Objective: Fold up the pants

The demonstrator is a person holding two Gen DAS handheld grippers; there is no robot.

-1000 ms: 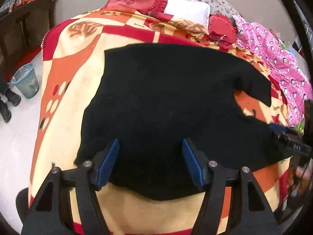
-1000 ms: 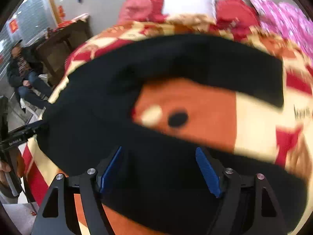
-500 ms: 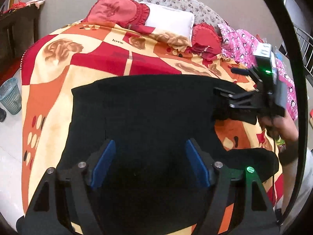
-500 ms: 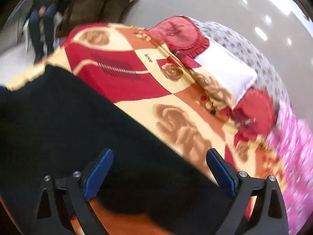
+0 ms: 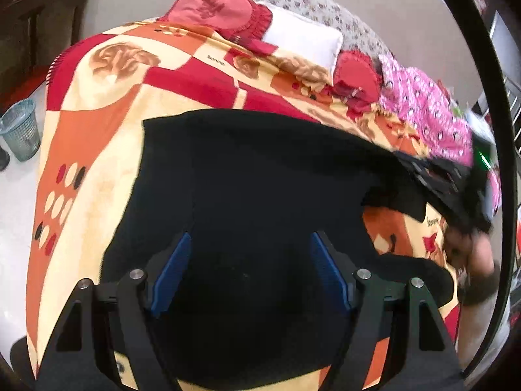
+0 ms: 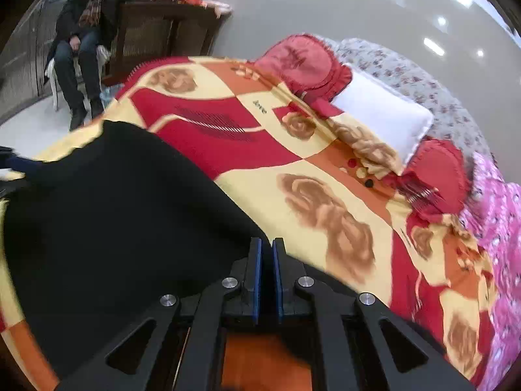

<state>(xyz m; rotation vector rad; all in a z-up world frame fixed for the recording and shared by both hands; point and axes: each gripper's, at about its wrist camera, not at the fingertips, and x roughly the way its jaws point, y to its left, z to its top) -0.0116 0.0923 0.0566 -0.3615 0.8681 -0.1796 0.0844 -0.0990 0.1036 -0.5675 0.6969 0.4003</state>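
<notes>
The black pants [image 5: 260, 189] lie spread on a bed with a red, orange and cream blanket [image 5: 97, 123]. My left gripper [image 5: 249, 270] is open, its blue pads over the near part of the pants, holding nothing. My right gripper [image 6: 266, 254] is shut on the far edge of the pants [image 6: 114, 202], lifting that edge a little. In the left wrist view the right gripper [image 5: 456, 182] shows blurred at the right, holding the upper pant leg above the blanket.
Red cushions [image 5: 221, 9], a white pillow [image 5: 302, 39] and a pink garment [image 5: 429, 107] lie at the head and right side of the bed. A blue bin [image 5: 19, 133] stands on the floor at left. A person [image 6: 81, 39] sits by a wooden cabinet [image 6: 156, 32].
My right gripper has closed on the edge of the upper pant leg; it was open half a second ago. The left gripper has stayed open over the pants.
</notes>
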